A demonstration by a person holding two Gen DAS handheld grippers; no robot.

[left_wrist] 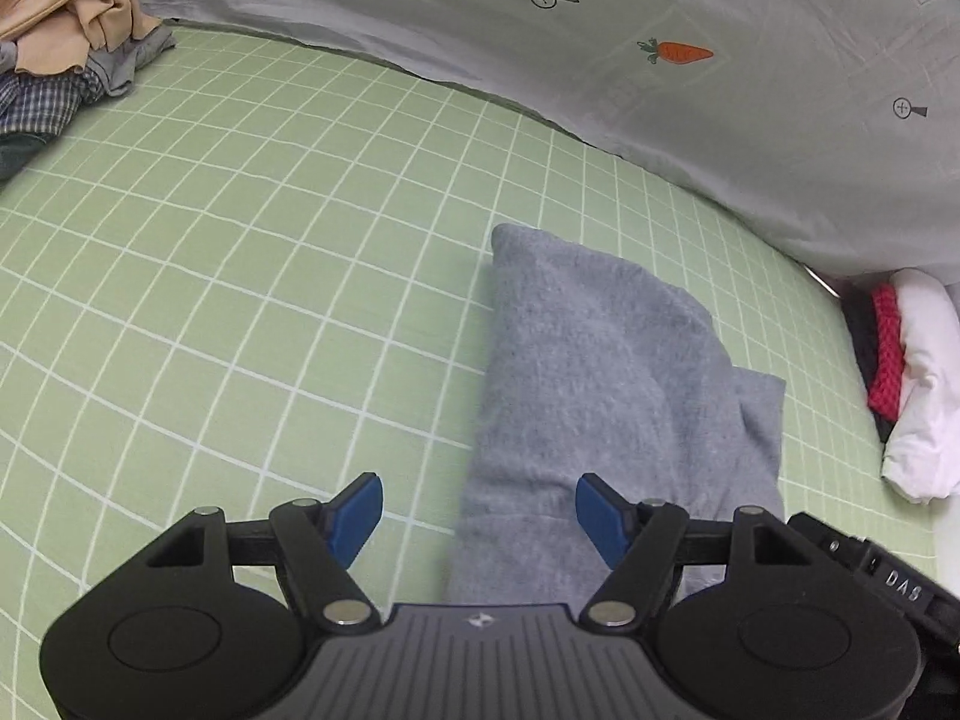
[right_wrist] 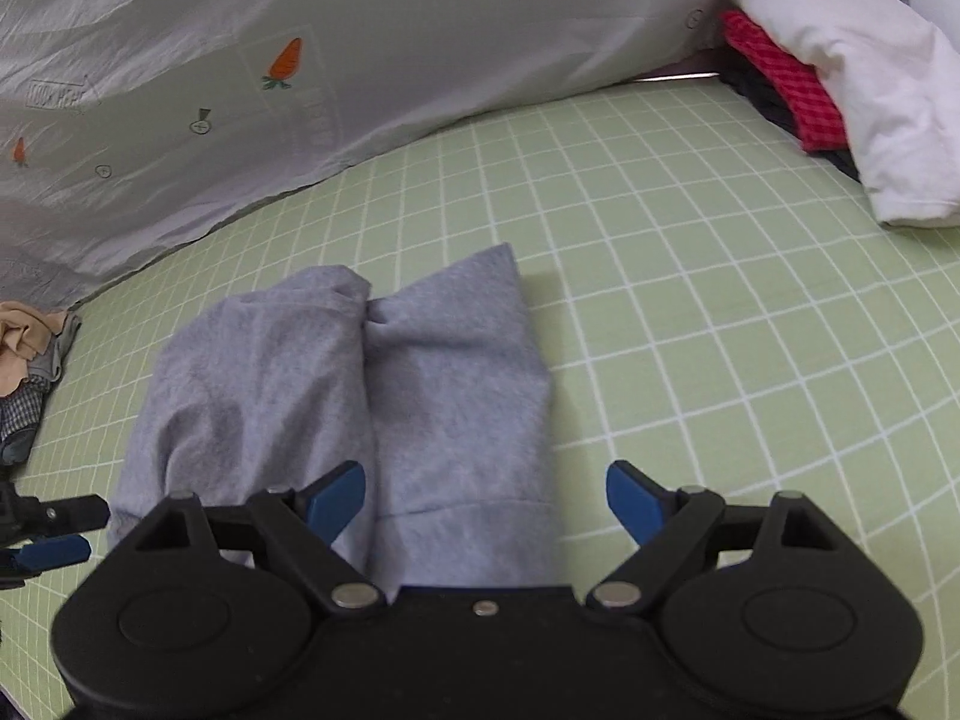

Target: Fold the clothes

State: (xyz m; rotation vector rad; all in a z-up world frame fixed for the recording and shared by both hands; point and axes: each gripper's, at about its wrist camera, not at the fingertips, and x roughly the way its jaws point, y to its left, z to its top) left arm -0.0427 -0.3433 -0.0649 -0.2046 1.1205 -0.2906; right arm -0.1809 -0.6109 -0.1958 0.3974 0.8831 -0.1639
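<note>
Grey sweatshirt [right_wrist: 360,396] is lying folded into a narrow bundle on the green checked bed sheet [left_wrist: 240,240], near the white carrot-print quilt [left_wrist: 660,60] that is bunched along the far side. I am reading this as the end of a fold, with the piece probably ready to join the folded stack [right_wrist: 840,90] of white, red and dark clothes at the bed's corner.

To do this step well, I am thinking the two halves need squaring first: in the right wrist view they are meeting at a puckered seam, and the left half is sitting puffier than the right. Pinching the near hem with both sets of fingers at once should keep the layers from sliding apart when lifted.

My left gripper [left_wrist: 479,510] is pointing steeply down over the bundle's near end, its fingers spread and pinching nothing, one blue pad [left_wrist: 354,516] over bare sheet, the other over the cloth. My right gripper [right_wrist: 486,504] is angled down likewise, fingers spread wide and empty, straddling the right half's hem. An unfolded pile [left_wrist: 66,48] is waiting at the far left.
</note>
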